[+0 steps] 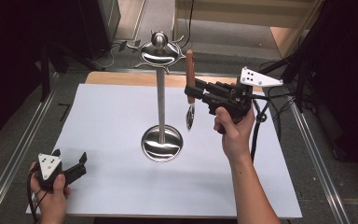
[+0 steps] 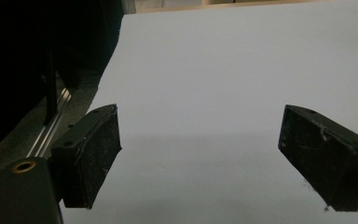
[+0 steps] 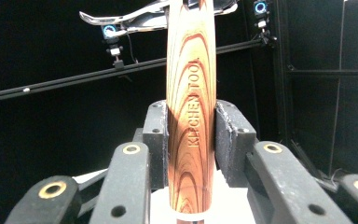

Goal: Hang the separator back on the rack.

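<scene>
A steel utensil stand (image 1: 161, 93) rises from a round base (image 1: 161, 144) in the middle of the white table, with hooked arms around its top disc (image 1: 159, 55). Just right of its pole hangs a kitchen tool with a wooden handle (image 1: 190, 70) and a metal head (image 1: 189, 116) pointing down. My right gripper (image 1: 192, 91) is shut on that handle; in the right gripper view the striped handle (image 3: 190, 107), stamped KITCHEN TOOL, stands upright between the jaws (image 3: 191, 135), its top near a stand hook (image 3: 121, 17). My left gripper (image 1: 70, 161) rests open near the front left corner, nothing between its pads (image 2: 91, 154).
The white sheet (image 1: 121, 121) covers the tabletop, with a wooden strip (image 1: 121, 78) at the back. Metal rails (image 1: 23, 149) run along both sides. Dark tripods and cables stand behind and to the right (image 1: 303, 65).
</scene>
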Available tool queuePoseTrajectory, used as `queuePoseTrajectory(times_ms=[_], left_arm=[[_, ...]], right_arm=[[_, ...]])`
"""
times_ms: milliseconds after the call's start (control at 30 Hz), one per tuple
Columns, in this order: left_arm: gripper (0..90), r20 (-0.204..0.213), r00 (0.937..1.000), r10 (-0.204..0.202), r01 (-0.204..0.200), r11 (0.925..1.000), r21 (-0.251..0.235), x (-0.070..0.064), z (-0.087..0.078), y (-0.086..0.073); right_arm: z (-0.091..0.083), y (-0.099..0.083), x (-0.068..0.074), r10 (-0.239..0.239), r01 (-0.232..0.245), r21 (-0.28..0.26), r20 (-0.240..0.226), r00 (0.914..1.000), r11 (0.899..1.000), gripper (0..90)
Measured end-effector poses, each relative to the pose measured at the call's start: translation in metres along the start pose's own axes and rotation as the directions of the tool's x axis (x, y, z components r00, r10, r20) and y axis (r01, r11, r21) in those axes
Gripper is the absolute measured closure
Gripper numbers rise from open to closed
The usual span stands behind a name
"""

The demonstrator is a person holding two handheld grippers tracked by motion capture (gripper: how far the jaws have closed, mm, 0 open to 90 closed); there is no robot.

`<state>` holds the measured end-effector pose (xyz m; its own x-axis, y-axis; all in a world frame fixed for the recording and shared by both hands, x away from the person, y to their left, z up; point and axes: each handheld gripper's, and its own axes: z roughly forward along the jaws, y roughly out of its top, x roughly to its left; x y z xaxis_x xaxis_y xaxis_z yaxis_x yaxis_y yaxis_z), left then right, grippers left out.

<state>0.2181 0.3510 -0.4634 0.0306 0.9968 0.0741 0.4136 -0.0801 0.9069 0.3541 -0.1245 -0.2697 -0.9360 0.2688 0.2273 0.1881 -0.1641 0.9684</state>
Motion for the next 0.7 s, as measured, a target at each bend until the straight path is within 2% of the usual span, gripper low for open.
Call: queuePoseTrajectory(times_ms=[333, 533, 700], left_arm=[[13.9, -0.002, 1.0000, 0.001, -0.001, 1.0000, -0.001, -0.0004, 0.0000, 0.0000], [13.9, -0.002, 1.0000, 0.001, -0.001, 1.0000, 0.000, -0.0004, 0.0001, 0.0000], [13.9, 0.000, 1.0000, 0.002, -0.002, 1.0000, -0.002, -0.0003, 0.0001, -0.0001]], right_arm=[[-0.0035, -0.0025, 0.0005, -0.030, 0.030, -0.007, 0.012, 0.9995, 1.000, 69.7], [-0.0024, -0.0044, -0.0018, -0.034, 0.034, -0.001, 0.003, 0.9994, 0.999, 69.7], [-0.0002, -0.0083, -0.0041, -0.040, 0.040, -0.022, -0.012, 0.9991, 0.999, 69.6]])
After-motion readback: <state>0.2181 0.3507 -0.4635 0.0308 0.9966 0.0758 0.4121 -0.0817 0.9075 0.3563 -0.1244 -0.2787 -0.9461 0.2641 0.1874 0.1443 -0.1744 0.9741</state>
